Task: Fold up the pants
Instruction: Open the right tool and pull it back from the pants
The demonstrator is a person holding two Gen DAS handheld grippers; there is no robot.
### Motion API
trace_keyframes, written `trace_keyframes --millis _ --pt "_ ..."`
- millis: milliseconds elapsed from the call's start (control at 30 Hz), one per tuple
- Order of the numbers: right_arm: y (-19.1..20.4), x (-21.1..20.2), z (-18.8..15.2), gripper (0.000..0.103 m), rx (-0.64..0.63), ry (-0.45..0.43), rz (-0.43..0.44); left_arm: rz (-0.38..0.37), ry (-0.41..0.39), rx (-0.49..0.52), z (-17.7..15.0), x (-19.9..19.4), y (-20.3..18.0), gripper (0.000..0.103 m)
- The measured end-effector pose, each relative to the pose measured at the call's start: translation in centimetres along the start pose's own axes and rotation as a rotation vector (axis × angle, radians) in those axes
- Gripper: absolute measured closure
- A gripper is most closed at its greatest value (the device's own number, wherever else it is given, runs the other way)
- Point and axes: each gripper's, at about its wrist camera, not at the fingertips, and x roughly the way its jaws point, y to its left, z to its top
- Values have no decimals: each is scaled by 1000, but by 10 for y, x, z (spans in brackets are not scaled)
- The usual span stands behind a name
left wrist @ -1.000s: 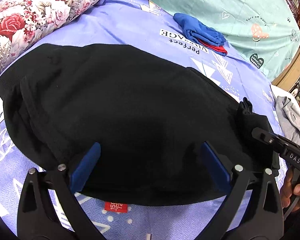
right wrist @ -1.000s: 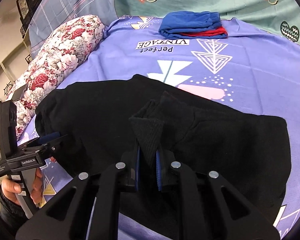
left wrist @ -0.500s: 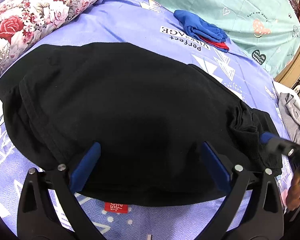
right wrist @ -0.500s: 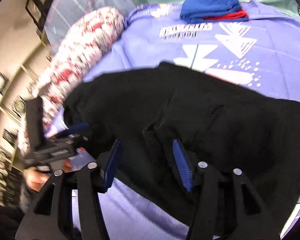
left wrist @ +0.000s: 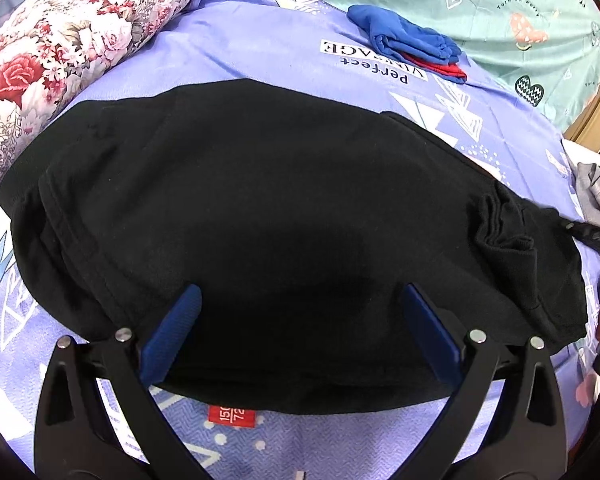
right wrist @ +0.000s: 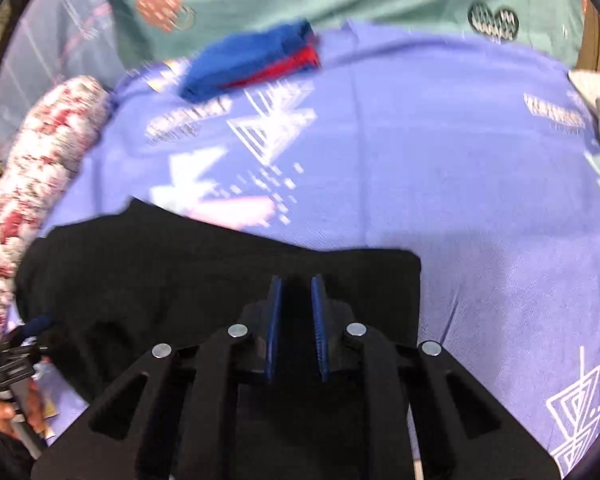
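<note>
The black pants [left wrist: 260,208] lie folded across the purple bedsheet [left wrist: 260,40], with a crumpled fold [left wrist: 500,224] near their right end. My left gripper [left wrist: 300,292] stands wide open over the near edge of the pants, nothing pinched between its blue pads. In the blurred right wrist view, my right gripper [right wrist: 297,280] hovers over the right end of the pants [right wrist: 180,280]. Its jaws are closing to a narrow gap, and no cloth rises between them. The right gripper's tip [left wrist: 592,234] shows at the right edge of the left wrist view.
A flowered pillow [left wrist: 60,52] lies at the far left. Folded blue and red clothes [left wrist: 412,48] sit at the back by a teal sheet [left wrist: 500,8]. Grey clothing [left wrist: 596,192] lies at the right edge. A hand [right wrist: 4,412] holds the left gripper's handle.
The right gripper let go of the raised fold, opened, then narrowed again while swinging right to the pants' end. The fold dropped onto the pants. The left gripper stayed put.
</note>
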Motion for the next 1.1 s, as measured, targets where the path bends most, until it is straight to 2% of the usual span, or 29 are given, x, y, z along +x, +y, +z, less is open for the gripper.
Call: trace_keyframes --millis 33,133,233,300,367,400,467,500,567,700,833,867,967,1067,1100 --pt "-3 10 -2 86 8 30 0 3 2 2 0 1 0 2" --pt "-13 15 -5 86 54 -2 54 9 5 8 1 1 0 2" --pt "-22 5 -4 86 119 23 107 11 8 14 1 1 -1 2" --pt "-20 -19 -9 86 92 -18 127 12 11 11 3 -1 0 2" --pt "-18 -41 -17 86 51 -46 121 10 12 -4 5 -5 -1 2" --pt "-19 -48 -21 86 34 -50 106 -15 10 -7 7 -9 -3 2" --pt "-20 -63 -33 86 -20 -60 68 -48 -22 -3 12 -19 -12 2" --pt "-22 -68 -38 86 -39 -66 60 -68 -55 2 16 -26 -21 2" --pt "-25 -74 -47 86 -52 -61 59 -107 -72 27 21 -32 -39 2" --pt "-20 -72 -66 86 -77 -27 89 -161 -53 113 28 -29 -87 2" --pt "-16 -62 -84 86 -118 23 61 -174 -10 154 26 -9 -120 2" --pt "-20 -51 -89 86 -107 77 51 -178 8 161 23 -1 -125 2" --pt "-24 -53 -86 86 -95 80 78 -99 117 148 16 33 -125 2" --pt "-37 -49 -80 84 6 116 210 -133 116 99 12 34 -117 2" --pt "-41 -49 -75 84 26 108 211 -138 124 96 12 34 -116 2"
